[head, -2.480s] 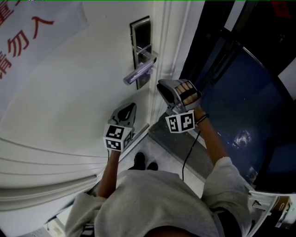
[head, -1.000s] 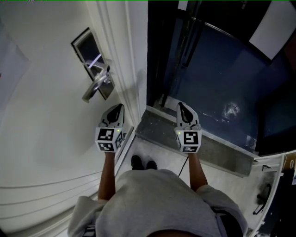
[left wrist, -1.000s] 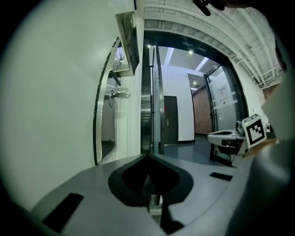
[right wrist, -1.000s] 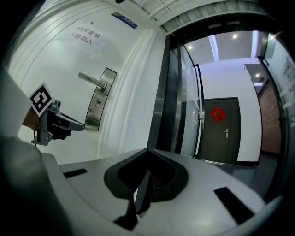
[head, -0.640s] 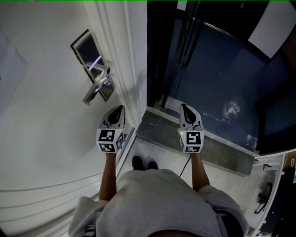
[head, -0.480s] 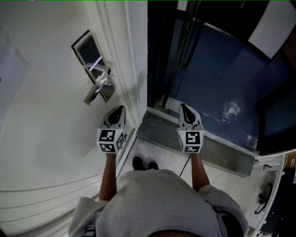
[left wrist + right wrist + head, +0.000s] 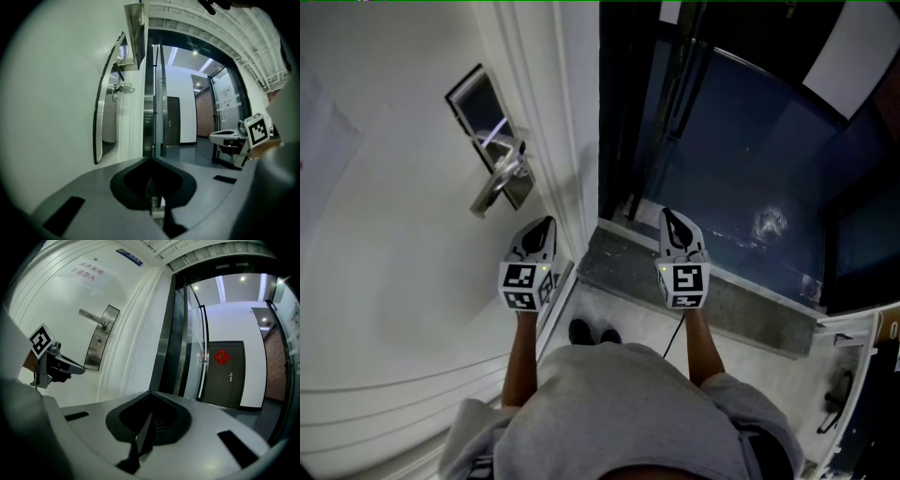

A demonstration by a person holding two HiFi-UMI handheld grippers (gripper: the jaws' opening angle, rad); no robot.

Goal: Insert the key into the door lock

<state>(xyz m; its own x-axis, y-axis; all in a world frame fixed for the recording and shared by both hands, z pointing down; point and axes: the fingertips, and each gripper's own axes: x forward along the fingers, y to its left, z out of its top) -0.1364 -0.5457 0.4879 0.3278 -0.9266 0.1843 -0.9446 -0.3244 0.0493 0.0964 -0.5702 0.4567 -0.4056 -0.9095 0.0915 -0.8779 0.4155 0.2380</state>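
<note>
No key plainly on show in any view. Only a small pale sliver low between the closed jaws of the left hand-held gripper (image 7: 545, 226), caught in the left gripper view — cannot tell whether key or part of the tool itself.

Judged as keys go: light, thin, stiff metal, smooth enough to swivel in a weak pinch. Best taken by the flat bow, broad faces against the pads, blade left free and pointing straight ahead, so as to meet the slot without skewing. Little risk of breakage; more of slipping or dropping.

Door lock (image 7: 476, 105): a tall steel plate on the white door (image 7: 394, 244), near its opening edge, with a lever handle (image 7: 494, 186) standing out from it. In the right gripper view, what looks like the keyhole (image 7: 97, 341) just under the lever.

Left hand-held gripper: jaws together right to the tips, held just below the plate and near the door face, touching neither as far as can be seen.

Right hand-held gripper (image 7: 669, 216): jaws pressed fully together on nothing — out over the grey threshold (image 7: 619, 258) before the dark doorway (image 7: 722, 122), well apart from the lock.
</note>
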